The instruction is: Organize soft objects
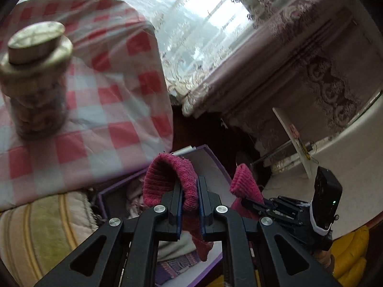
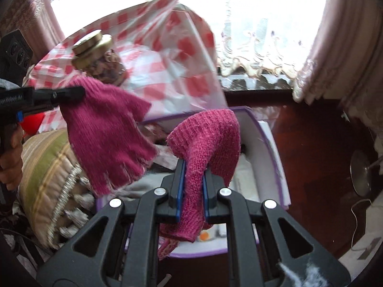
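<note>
My left gripper (image 1: pixel 189 186) is shut on a magenta knitted fingerless glove (image 1: pixel 167 179), held above an open white box with purple edges (image 1: pixel 210 165). My right gripper (image 2: pixel 194 169) is shut on a second magenta knitted glove (image 2: pixel 210 136), also over the box (image 2: pixel 268 143). In the right wrist view the left gripper (image 2: pixel 71 93) comes in from the left with its glove (image 2: pixel 107 129) hanging down. In the left wrist view the right gripper (image 1: pixel 251 202) shows at the right with its glove (image 1: pixel 246 181). Soft fabrics lie inside the box.
A table with a red and white checked cloth (image 1: pixel 95 119) stands beside the box, bearing a jar with a gold lid (image 1: pixel 36 76). A striped cushion (image 2: pixel 45 174) lies left of the box. Lace curtains (image 2: pixel 251 47) hang at the window. The floor (image 2: pixel 323 155) is dark wood.
</note>
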`<state>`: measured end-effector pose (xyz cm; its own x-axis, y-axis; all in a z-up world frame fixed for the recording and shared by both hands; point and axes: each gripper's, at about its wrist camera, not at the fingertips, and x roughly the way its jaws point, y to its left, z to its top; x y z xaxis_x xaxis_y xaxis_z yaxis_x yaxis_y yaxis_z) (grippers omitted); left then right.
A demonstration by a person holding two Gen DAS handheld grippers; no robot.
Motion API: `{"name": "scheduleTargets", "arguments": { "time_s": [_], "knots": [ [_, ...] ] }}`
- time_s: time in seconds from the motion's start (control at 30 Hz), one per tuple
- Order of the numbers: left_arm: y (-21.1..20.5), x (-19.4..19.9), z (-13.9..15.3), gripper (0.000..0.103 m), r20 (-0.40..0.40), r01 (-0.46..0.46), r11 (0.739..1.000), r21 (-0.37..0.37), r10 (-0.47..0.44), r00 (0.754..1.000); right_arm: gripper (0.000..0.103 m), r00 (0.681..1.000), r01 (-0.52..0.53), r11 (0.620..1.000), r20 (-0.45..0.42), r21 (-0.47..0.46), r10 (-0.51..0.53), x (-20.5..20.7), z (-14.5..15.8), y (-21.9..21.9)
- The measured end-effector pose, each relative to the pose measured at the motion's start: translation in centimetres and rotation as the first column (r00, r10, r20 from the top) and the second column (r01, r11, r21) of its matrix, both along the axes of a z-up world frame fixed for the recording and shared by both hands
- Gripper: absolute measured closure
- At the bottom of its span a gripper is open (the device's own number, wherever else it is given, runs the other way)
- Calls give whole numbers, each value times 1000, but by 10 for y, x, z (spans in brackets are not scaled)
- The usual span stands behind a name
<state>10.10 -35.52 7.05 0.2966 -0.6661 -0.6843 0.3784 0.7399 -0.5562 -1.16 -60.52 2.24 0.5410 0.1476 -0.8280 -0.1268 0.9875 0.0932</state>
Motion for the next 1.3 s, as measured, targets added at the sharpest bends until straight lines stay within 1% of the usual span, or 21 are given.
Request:
{"name": "scheduleTargets", "arguments": {
  "time_s": [0.03,0.13,0.23,0.27,0.33,0.37,0.43,0.47,0.53,0.63,0.77,0.87,0.93,0.97,1.0,1.03,1.07,1.1,1.13,1.2,1.3],
  "knots": [
    [-11,-2,-9,92,-20,25,999,22,-25,999,87,1000,13,1000,-2,-5,-13,-3,-3,-5],
    [-42,-5,-41,92,-75,93,984,152,-83,994,87,999,41,999,-5,9,-41,-13,-12,-21],
    [-49,-3,-73,92,-146,166,945,282,-128,981,87,999,52,998,-9,30,-52,-19,-22,-30],
    [-48,-3,-81,91,-167,176,932,316,-128,978,87,999,52,998,-12,39,-51,-20,-24,-31],
    [-46,-1,-95,90,-213,203,894,399,-125,969,87,999,44,998,-15,54,-43,-22,-29,-30],
    [-45,1,-98,88,-232,216,880,423,-125,965,87,999,33,998,-17,62,-32,-22,-32,-26],
    [-35,3,-100,82,-238,200,866,458,-98,966,87,1000,-2,998,-22,69,4,-20,-38,-16],
    [-29,3,-97,79,-226,183,865,466,-84,971,87,999,-23,997,-24,70,24,-21,-40,-10],
    [-18,0,-88,61,-194,149,873,464,-64,979,87,996,-77,995,-32,65,80,-19,-42,9],
    [7,-6,-70,50,-128,76,907,414,-24,991,87,987,-155,987,-40,48,157,-19,-47,39],
    [42,-16,-53,49,-88,-6,934,357,40,995,87,968,-241,969,-57,53,244,-18,-54,77],
    [61,-30,-44,47,-69,-13,942,335,38,997,87,952,-294,954,-78,52,297,-17,-64,103],
    [73,-40,-41,45,-63,-11,952,307,32,997,85,947,-300,951,-101,70,306,-13,-73,116],
    [78,-45,-39,44,-54,-18,957,291,35,998,82,947,-292,953,-119,74,299,-12,-78,120],
    [83,-50,-38,43,-43,-30,961,273,43,998,72,947,-279,958,-146,73,287,-10,-83,123],
    [86,-56,-36,41,-32,-39,965,260,49,998,58,947,-265,961,-167,73,274,-10,-87,126],
    [87,-61,-36,39,-23,-44,968,248,52,998,51,950,-249,965,-177,77,259,-11,-88,128],
    [88,-66,-34,34,-12,-46,971,236,50,999,42,953,-233,968,-176,87,245,-14,-87,128],
    [87,-69,-34,30,-3,-44,972,230,46,999,36,957,-221,970,-168,96,235,-18,-83,127],
    [84,-78,-33,27,14,-42,974,224,40,999,28,970,-185,979,-145,89,197,-29,-73,123],
    [78,-86,-31,22,37,-24,974,226,16,999,22,989,-83,995,-120,51,89,-48,-59,112]
  ]
}}
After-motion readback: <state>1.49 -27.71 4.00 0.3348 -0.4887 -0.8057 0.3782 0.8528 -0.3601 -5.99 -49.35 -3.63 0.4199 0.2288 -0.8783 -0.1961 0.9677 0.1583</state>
